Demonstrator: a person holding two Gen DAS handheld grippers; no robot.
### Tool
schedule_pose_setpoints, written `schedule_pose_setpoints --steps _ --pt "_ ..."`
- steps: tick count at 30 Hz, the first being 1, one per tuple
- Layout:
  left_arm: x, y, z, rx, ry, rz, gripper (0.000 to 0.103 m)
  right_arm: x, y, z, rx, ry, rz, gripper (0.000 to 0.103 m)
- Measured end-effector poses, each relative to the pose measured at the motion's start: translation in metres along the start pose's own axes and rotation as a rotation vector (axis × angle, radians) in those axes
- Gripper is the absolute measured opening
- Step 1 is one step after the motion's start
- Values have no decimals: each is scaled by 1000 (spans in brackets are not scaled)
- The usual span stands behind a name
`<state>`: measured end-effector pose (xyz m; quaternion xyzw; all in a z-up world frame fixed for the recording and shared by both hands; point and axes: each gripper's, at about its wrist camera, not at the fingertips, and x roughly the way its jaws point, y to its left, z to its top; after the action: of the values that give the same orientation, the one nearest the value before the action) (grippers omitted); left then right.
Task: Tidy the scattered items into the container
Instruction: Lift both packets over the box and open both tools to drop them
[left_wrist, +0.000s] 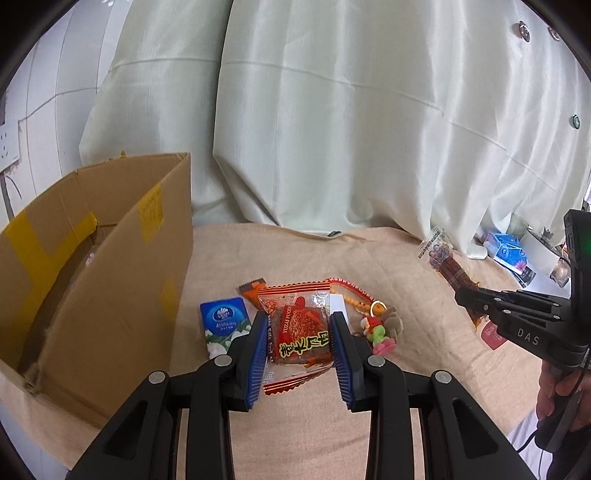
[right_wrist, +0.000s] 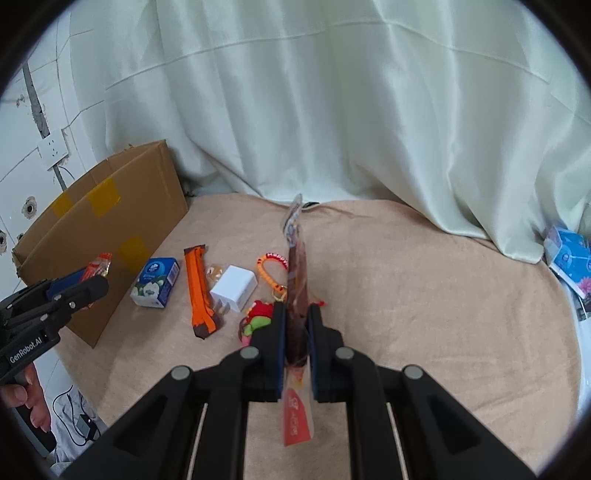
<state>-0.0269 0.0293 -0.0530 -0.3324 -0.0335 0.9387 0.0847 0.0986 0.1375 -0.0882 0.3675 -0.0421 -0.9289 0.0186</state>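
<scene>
Blue-padded fingers of the left gripper (left_wrist: 299, 343) pinch a red snack packet (left_wrist: 299, 338) from both sides; the packet sits square between the pads, its crimped lower edge hanging out toward 6 o'clock. From this packet, the cardboard box (left_wrist: 122, 280) stands open at 9 o'clock on the beige-covered desk (left_wrist: 424, 369), and a blue tissue pack (left_wrist: 223, 326) lies between box and fingers. At 3 o'clock of the packet lies a small plush keychain (left_wrist: 380, 328), touching an orange beaded strap (left_wrist: 354, 299).

On the right gripper (right_wrist: 295, 332) the fingers are pressed together on a long clear packet of dark sticks (right_wrist: 297, 280), held edge-on: its top reaches toward 12 o'clock past the fingertips, its red label end hangs toward 6 o'clock behind them. From those fingers, a white charger (right_wrist: 234, 288) and an orange snack bar (right_wrist: 199, 288) lie at 10 o'clock, well apart from the grip, the box farther out the same way
</scene>
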Motion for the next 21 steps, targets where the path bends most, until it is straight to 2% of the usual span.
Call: schedule_pose_setpoints --steps 5,10,17,21 --pt "-19 6 29 7 -62 0 34 -9 3 9 -1 -24 3 13" --pt "-47 26 60 16 -143 48 34 -25 16 38 -30 -82 18 13" --pt "-79 82 90 1 -211 197 34 -32 66 87 -98 -154 71 13" --pt "-94 116 98 -21 -221 276 34 -28 107 117 -135 -182 157 13"
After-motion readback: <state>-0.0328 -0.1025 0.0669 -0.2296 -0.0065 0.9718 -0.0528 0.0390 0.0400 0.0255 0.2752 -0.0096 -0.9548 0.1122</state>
